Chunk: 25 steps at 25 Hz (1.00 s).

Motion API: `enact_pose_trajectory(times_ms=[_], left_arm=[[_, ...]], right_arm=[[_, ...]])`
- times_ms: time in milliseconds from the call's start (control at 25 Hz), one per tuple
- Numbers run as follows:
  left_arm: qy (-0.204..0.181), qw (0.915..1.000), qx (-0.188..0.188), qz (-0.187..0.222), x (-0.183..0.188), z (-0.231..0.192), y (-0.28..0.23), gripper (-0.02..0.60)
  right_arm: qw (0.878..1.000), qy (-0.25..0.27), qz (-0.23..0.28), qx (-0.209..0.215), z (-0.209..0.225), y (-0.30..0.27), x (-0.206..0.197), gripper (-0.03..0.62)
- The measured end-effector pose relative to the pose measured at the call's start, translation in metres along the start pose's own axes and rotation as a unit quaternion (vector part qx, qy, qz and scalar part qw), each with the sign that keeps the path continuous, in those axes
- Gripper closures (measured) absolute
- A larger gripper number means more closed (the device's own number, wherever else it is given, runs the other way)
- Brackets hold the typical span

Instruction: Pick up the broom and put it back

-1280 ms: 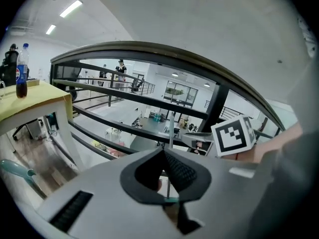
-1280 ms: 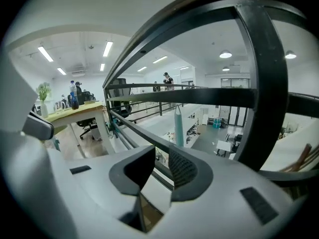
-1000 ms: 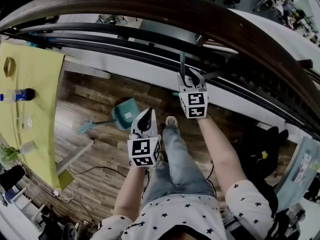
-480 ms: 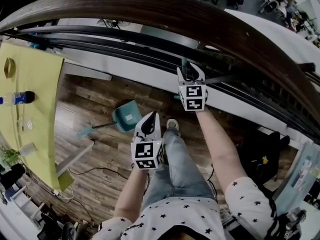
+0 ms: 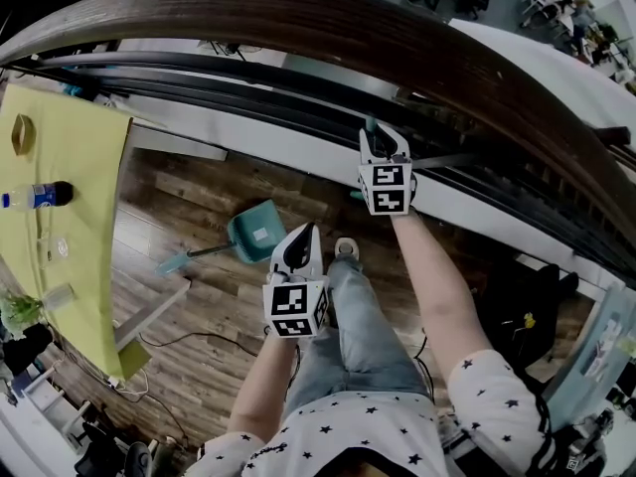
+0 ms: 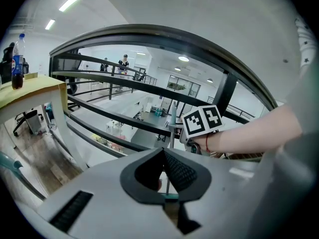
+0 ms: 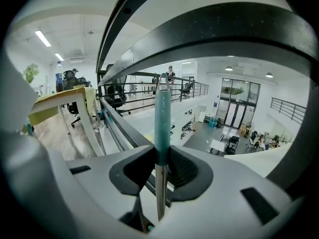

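Right gripper view shows my right gripper (image 7: 160,159), jaws just closing, pinching the slim teal-sleeved metal broom handle (image 7: 162,108) upright by the dark curved railing (image 5: 298,28), ready for lifting, while my left gripper (image 6: 163,171) hangs empty, jaws together.

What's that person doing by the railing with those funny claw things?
A person stands at a railing with a gripper in each hand. The right gripper has just been closing its jaws on the upright broom handle. The left gripper is shut and empty. A teal dustpan lies on the floor.
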<state>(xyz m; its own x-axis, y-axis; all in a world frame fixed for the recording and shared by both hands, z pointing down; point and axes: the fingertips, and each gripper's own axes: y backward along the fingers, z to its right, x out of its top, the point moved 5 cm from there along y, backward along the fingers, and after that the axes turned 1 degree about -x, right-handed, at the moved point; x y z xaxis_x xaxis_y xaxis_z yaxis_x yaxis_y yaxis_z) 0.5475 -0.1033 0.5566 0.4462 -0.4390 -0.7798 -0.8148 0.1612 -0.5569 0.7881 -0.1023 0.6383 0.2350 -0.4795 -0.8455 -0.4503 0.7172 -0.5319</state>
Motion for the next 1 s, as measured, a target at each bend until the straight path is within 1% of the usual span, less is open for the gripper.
enact_pose_trajectory(times_ms=[480, 800, 1000], left_arm=[[0.0, 1.0, 0.006, 0.003, -0.003, -0.002, 0.018, 0.571], [-0.005, 0.9999, 0.001, 0.012, -0.007, 0.005, 0.039, 0.571], [-0.015, 0.9997, -0.005, 0.018, -0.013, 0.012, 0.059, 0.571]], right_arm=[[1.0, 0.009, -0.001, 0.002, -0.016, 0.023, -0.004, 0.516], [1.0, 0.019, 0.001, 0.0, -0.031, 0.063, -0.015, 0.516], [1.0, 0.021, 0.002, -0.003, -0.042, 0.092, -0.025, 0.516]])
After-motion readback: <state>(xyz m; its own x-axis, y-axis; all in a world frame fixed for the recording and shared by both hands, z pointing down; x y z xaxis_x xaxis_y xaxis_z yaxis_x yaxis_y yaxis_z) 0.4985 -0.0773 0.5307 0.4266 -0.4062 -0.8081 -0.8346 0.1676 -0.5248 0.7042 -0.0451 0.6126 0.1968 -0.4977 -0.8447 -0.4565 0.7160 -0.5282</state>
